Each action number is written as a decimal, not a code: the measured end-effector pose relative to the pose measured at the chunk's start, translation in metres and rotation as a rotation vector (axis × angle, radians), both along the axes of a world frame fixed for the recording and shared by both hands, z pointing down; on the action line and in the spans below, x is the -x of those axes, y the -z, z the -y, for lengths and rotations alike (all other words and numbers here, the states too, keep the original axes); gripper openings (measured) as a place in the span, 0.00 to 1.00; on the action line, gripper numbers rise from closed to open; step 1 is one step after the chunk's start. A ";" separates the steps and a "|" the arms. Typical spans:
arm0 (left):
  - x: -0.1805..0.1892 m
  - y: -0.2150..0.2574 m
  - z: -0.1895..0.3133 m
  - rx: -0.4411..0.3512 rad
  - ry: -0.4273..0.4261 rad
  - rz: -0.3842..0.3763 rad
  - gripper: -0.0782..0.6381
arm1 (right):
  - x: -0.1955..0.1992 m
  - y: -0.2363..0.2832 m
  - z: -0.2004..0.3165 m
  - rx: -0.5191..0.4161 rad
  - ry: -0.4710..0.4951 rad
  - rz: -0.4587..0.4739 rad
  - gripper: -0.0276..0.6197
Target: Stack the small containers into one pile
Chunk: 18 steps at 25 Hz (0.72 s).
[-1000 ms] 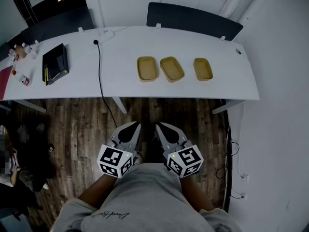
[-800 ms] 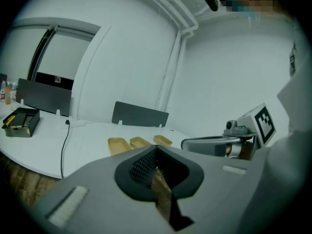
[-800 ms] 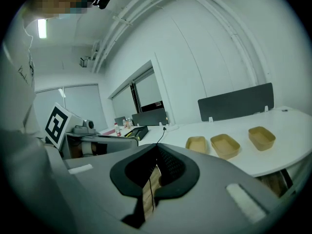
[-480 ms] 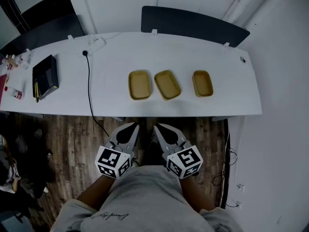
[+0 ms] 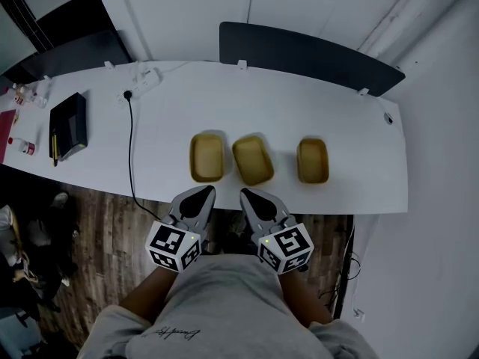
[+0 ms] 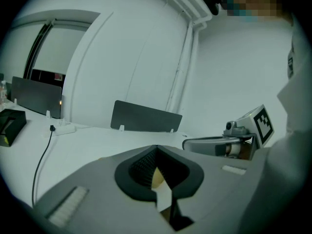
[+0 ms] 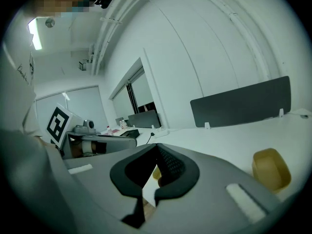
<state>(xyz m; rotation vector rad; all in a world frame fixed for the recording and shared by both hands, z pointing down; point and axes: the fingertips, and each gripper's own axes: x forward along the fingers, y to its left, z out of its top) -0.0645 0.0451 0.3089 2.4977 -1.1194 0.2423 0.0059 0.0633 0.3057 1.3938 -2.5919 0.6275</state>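
Three small containers (image 5: 252, 159) lie apart in a row on the counter (image 5: 172, 118), unstacked. Left hand-held gripper (image 5: 203, 193) and right hand-held gripper (image 5: 247, 194) hang short of them, jaws together and empty, likely ahead of an approach.

Three tan containers (image 5: 207, 157), (image 5: 252, 159), (image 5: 312, 161), unstacked, side by side
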 end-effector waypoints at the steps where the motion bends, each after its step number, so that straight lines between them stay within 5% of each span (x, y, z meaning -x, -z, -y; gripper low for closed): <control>1: -0.003 0.001 0.005 0.002 0.011 -0.002 0.11 | -0.006 0.001 0.007 0.001 0.002 0.003 0.07; 8: -0.010 0.003 0.026 -0.005 0.055 0.022 0.11 | -0.010 -0.007 0.028 0.018 0.063 -0.042 0.07; 18: 0.010 -0.011 0.046 0.031 0.057 0.047 0.11 | 0.008 -0.021 0.047 0.093 0.021 -0.055 0.07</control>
